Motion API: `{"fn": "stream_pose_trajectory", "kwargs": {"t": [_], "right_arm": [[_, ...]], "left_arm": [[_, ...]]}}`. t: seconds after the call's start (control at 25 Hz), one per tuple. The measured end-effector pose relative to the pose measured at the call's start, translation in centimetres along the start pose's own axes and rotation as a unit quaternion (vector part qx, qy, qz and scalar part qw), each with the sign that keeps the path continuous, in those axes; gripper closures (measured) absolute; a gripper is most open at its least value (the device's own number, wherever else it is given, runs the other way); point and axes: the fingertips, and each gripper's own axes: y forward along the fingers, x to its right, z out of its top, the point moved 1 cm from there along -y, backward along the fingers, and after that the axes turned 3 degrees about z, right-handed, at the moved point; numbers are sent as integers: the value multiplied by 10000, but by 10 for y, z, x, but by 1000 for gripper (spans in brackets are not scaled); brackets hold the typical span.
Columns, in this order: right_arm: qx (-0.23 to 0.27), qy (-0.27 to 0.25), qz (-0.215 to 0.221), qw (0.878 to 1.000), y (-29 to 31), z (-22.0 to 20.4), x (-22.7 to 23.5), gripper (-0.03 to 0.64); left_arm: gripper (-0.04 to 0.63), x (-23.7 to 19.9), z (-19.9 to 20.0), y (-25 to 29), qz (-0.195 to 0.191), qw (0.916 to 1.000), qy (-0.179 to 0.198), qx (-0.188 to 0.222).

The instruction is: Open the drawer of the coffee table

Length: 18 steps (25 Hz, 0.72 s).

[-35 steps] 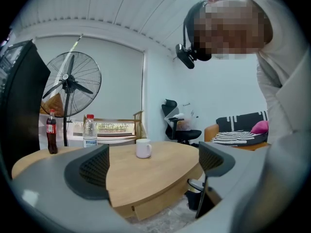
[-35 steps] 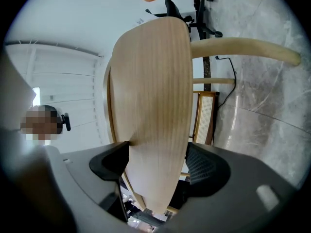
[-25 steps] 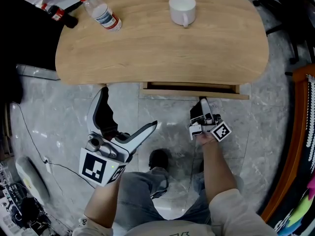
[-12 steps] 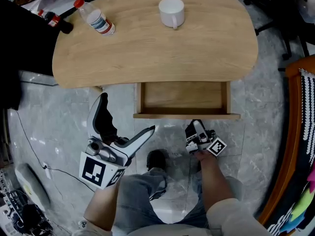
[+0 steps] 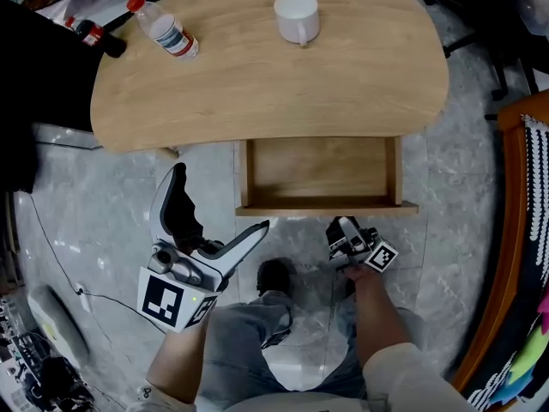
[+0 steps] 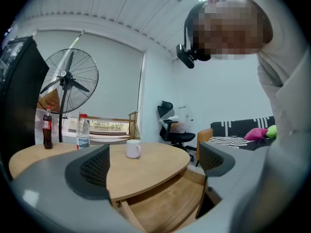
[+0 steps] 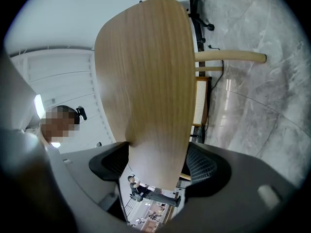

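Observation:
The wooden coffee table (image 5: 257, 84) has its drawer (image 5: 322, 168) pulled far out toward me, and the drawer is empty inside. My right gripper (image 5: 341, 224) sits at the drawer front (image 5: 377, 207), right of its middle. In the right gripper view the drawer's wooden panel (image 7: 150, 81) fills the gap between the two pads, so the right gripper (image 7: 158, 166) is shut on it. My left gripper (image 5: 221, 198) hangs wide open over the floor left of the drawer, holding nothing. The left gripper (image 6: 154, 161) looks level across the tabletop and into the open drawer (image 6: 165, 208).
On the tabletop stand a white mug (image 5: 297, 15), a lying water bottle (image 5: 163, 28) and a cola bottle (image 5: 94, 37) at the far left edge. An orange chair frame (image 5: 519, 230) stands at the right. A cable (image 5: 51, 247) crosses the marble floor at the left. A standing fan (image 6: 68, 81) is behind the table.
The drawer went from nearly closed to pulled far out. My right gripper moved back toward me with the drawer front. The left gripper stayed where it was.

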Motion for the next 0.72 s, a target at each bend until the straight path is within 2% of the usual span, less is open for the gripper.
{"fn": "stream_pose_trajectory", "kwargs": {"t": [0.4,0.52,0.6,0.72], "right_arm": [[-303,297,-153,9990,-10,-8,16,264],[-382,387,-424,9976,-16,-12,16,287],[-582,465,-643,9951,-23,-19,10,347],[-1039,522,-830,9897,-29,-31,-14,347]], "left_arm": [[32,1,0,5,9,10000,38,62],[32,1,5,5,11,10000,19,50],[32,2,9,5,18,10000,-20,27],[32,4,22,5,27,10000,-93,-9]]}}
